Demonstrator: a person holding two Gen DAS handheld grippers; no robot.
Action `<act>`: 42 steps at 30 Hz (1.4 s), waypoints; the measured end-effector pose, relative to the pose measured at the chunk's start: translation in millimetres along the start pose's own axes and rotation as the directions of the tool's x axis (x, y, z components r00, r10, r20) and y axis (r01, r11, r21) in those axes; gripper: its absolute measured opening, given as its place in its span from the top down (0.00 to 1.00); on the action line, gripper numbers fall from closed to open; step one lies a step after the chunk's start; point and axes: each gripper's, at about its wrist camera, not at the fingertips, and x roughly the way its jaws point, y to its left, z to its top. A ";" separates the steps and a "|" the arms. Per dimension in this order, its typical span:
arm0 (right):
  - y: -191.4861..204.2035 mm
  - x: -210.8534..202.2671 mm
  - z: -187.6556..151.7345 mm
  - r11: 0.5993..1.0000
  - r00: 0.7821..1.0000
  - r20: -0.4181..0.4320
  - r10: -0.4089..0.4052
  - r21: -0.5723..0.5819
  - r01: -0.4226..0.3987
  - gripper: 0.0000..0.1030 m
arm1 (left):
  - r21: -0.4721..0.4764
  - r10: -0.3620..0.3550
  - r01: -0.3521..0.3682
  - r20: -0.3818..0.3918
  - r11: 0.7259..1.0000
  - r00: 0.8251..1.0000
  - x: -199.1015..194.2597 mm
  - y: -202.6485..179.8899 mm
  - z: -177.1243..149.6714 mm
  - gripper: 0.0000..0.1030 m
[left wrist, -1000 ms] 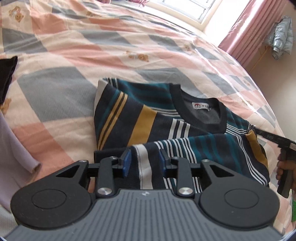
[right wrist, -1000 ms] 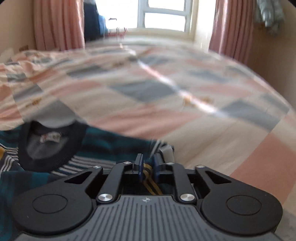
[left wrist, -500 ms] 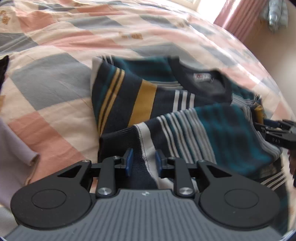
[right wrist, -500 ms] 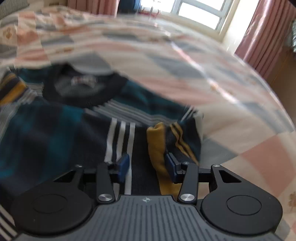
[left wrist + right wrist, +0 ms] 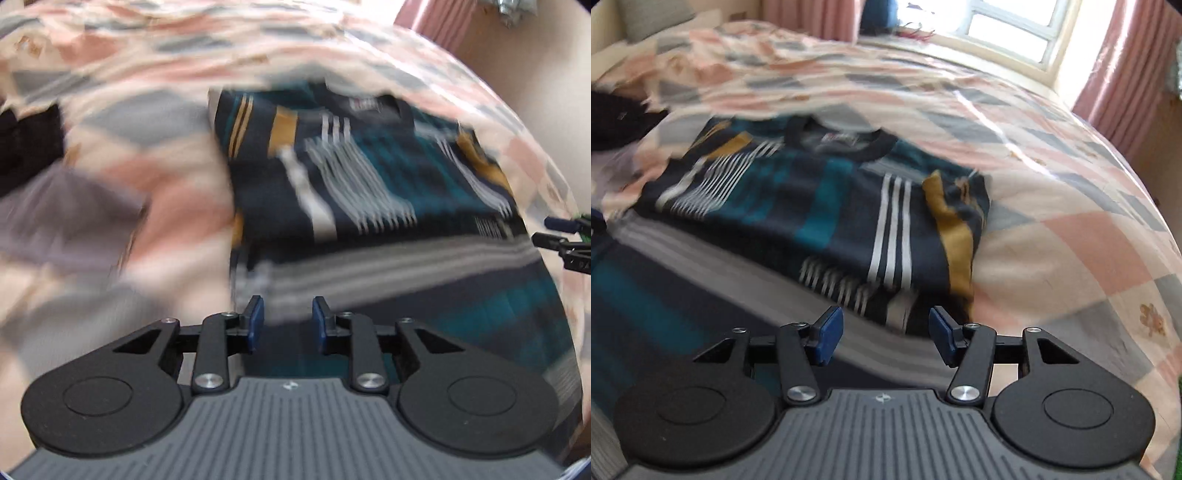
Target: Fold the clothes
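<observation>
A dark sweater (image 5: 369, 177) with teal, white and mustard stripes lies flat on the bed, collar away from me, both sleeves folded across its chest. My left gripper (image 5: 287, 321) hovers over the sweater's lower left part, open, with nothing between its blue pads. In the right wrist view the same sweater (image 5: 831, 206) fills the middle. My right gripper (image 5: 886, 336) is wide open above the lower right part, close to the folded mustard-striped sleeve and holding nothing. The right gripper's tips (image 5: 554, 230) also show at the right edge of the left wrist view. The left wrist view is blurred.
A pink, grey and cream checked bedspread (image 5: 1071, 240) covers the bed. A black garment (image 5: 26, 144) and a lilac one (image 5: 62, 218) lie left of the sweater. A window (image 5: 1008, 29) and pink curtains (image 5: 1126, 62) stand beyond the bed's far edge.
Both grippers let go of the sleeves, which now lie across the chest, and drew back toward the hem. The right gripper opened wide.
</observation>
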 end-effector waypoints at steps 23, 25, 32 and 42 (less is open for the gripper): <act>-6.5 -130.6 -150.4 0.975 0.987 -0.049 0.153 0.170 -0.143 0.45 | -0.027 0.229 -0.238 -0.196 0.971 0.954 -71.7 -148.0 -115.8 0.68; -6.3 -130.8 -156.4 0.982 0.987 -0.066 0.149 0.128 -0.140 0.45 | 0.035 0.214 -0.212 -0.170 0.977 0.962 -72.7 -149.4 -122.7 0.67; -11.5 -121.3 -200.5 0.946 0.998 -0.066 -0.004 -0.324 -0.018 0.45 | 0.552 0.345 -0.313 0.049 0.772 0.937 -78.3 -124.1 -183.4 0.69; 14.4 -104.6 -277.4 0.417 0.989 0.139 0.056 -0.903 0.103 0.45 | 0.941 0.244 -0.336 0.334 -0.038 0.910 -52.9 -77.8 -289.2 0.69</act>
